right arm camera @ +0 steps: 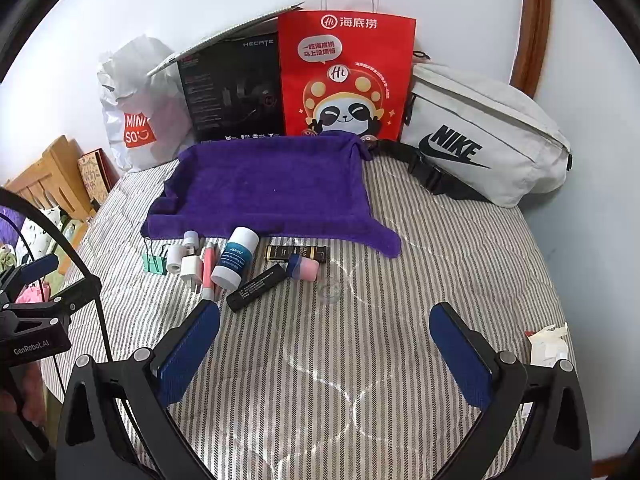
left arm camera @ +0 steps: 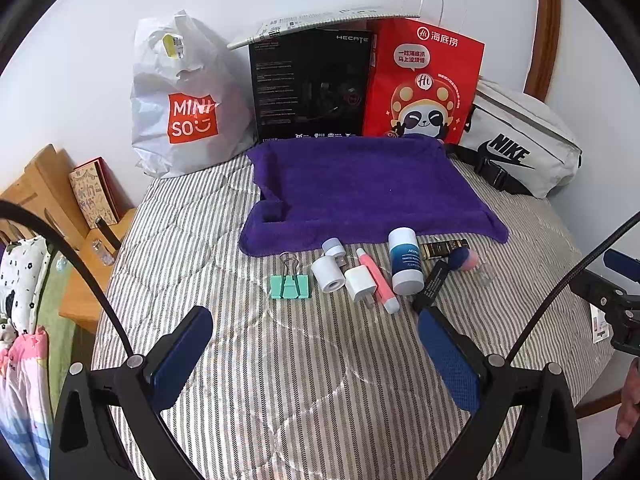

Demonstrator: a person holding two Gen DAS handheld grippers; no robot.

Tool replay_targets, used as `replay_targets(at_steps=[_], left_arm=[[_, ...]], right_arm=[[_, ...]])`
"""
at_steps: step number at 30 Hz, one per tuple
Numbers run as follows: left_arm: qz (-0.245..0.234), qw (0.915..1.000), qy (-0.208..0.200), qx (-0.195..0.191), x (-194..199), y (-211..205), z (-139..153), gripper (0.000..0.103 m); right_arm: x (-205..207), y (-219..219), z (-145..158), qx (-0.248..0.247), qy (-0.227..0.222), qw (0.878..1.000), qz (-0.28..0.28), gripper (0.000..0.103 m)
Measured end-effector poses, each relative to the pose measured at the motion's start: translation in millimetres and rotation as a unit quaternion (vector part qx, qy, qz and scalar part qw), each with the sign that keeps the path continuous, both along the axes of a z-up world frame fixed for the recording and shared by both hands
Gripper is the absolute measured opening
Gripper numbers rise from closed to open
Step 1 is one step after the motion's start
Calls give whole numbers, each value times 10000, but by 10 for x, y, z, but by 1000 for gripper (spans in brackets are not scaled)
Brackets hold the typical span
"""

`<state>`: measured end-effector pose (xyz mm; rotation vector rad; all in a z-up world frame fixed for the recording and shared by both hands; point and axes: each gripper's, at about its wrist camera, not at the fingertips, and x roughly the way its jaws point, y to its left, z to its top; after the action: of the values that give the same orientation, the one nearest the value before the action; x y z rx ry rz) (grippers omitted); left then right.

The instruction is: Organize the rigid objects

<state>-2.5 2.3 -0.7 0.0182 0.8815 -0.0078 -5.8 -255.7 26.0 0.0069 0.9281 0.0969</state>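
Note:
A row of small objects lies on the striped bed in front of a purple towel tray [left arm camera: 360,188] [right arm camera: 264,184]: a green binder clip [left arm camera: 290,286] [right arm camera: 154,264], a white roll [left arm camera: 328,276], a white charger plug [left arm camera: 360,282] [right arm camera: 191,267], a pink tube [left arm camera: 378,280] [right arm camera: 208,270], a blue-white bottle [left arm camera: 406,262] [right arm camera: 236,258], a black tube [left arm camera: 430,284] [right arm camera: 258,282], a gold-black bar [right arm camera: 296,253], and a pink-blue puff [right arm camera: 304,268]. My left gripper [left arm camera: 314,320] and right gripper [right arm camera: 324,320] are both open and empty, short of the row.
Against the wall stand a Miniso bag [left arm camera: 184,104], a black Hecate box [left arm camera: 310,84], a red panda paper bag [left arm camera: 420,80] and a white Nike pouch [right arm camera: 484,136]. A wooden nightstand [left arm camera: 52,200] is left of the bed. A clear small lid [right arm camera: 330,290] lies near the puff.

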Motion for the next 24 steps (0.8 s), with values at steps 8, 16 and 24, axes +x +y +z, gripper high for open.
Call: replay_targets(at_steps=[8,16,24], left_arm=[[-13,10000,-3,-8,1,-1,-2,103],[6,10000,15,-10,-7,8,-14,103],[-1,10000,20,3,-10,13,-10,103]], right_arm=[[-9,2,-9,-10,1,10000,5,103],[-4,-3,-2,2,-15,10000,0,103],[-7,-15,2,7,-12,10000,-2,103]])
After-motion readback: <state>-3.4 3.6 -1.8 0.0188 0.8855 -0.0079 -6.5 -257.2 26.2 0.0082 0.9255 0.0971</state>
